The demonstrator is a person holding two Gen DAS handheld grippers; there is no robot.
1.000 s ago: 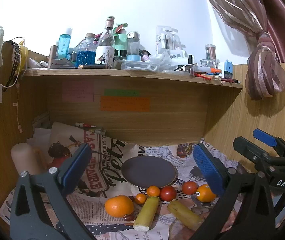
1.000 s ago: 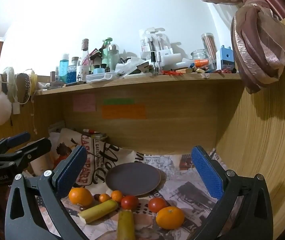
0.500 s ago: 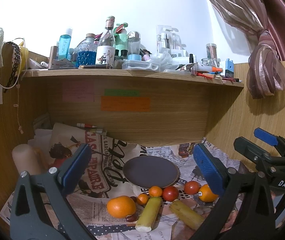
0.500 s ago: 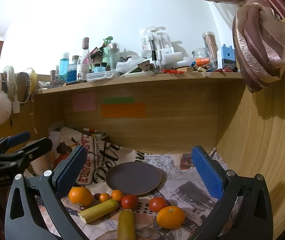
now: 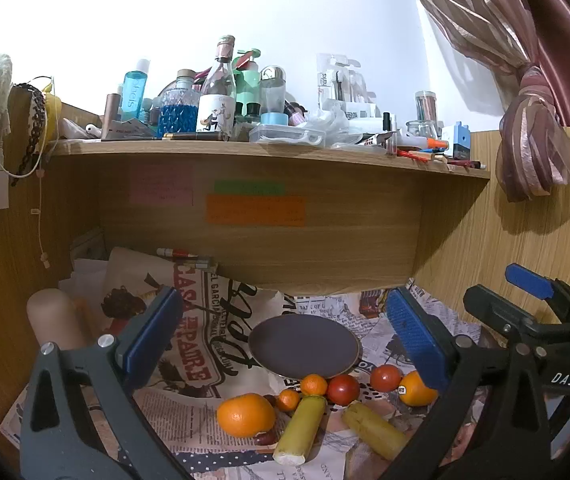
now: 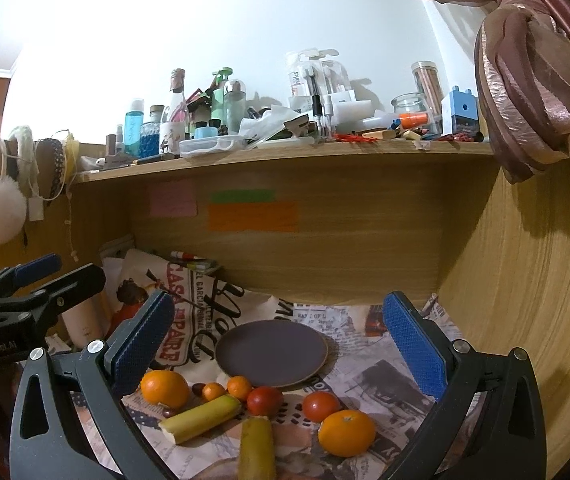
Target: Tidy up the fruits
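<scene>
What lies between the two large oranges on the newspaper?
Between the left orange and the right orange: two small oranges, two tomatoes and two yellow banana pieces. The right wrist view shows it best.

Dark purple-grey plate [image 6: 271, 351] on black-and-white printed newspaper [image 6: 381, 364]. Oranges [image 6: 347, 432] orange, tomatoes [image 6: 265, 401] red, bananas [image 6: 201, 418] yellow-green. Gripper pads [image 6: 413, 346] blue.

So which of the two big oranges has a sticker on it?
The big orange at the right end of the fruit row, beside the left gripper's right finger; a small round sticker shows on it. The other big orange looks bare.
</scene>
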